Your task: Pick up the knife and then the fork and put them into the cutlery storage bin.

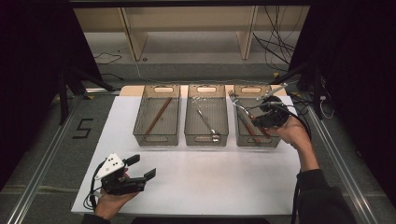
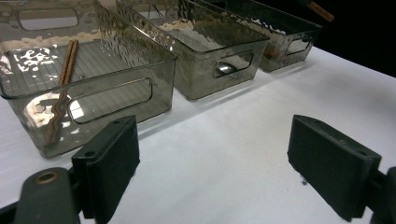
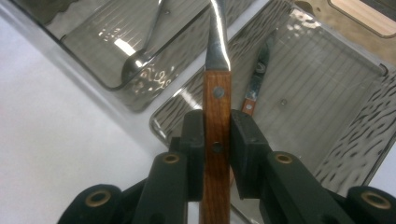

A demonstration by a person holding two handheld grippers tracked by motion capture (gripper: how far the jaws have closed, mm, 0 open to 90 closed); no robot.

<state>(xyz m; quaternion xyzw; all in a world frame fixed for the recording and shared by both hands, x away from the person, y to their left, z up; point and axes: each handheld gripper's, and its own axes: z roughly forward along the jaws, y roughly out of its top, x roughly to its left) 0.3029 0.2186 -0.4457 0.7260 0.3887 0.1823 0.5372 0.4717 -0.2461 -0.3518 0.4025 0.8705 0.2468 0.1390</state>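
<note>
The right tongs [image 3: 217,140] are clamping a wooden-handled fork [image 3: 216,107], probably above the right bin [image 1: 276,140]; the left tongs [image 2: 215,168] are gaping wide, empty, over the table [image 2: 243,140]

Fork [image 3: 216,93]: glossy metal w/ wood handle; bins [image 3: 327,93] rippled clear plastic; table [image 1: 210,182] matt white.

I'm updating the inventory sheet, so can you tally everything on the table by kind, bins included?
Bins: 3
Chopsticks: 2
Spoons: 1
Wooden-handled cutlery: 2 (one clamped in the right gripper, one lying in the bin below it)
Total: 8
</note>
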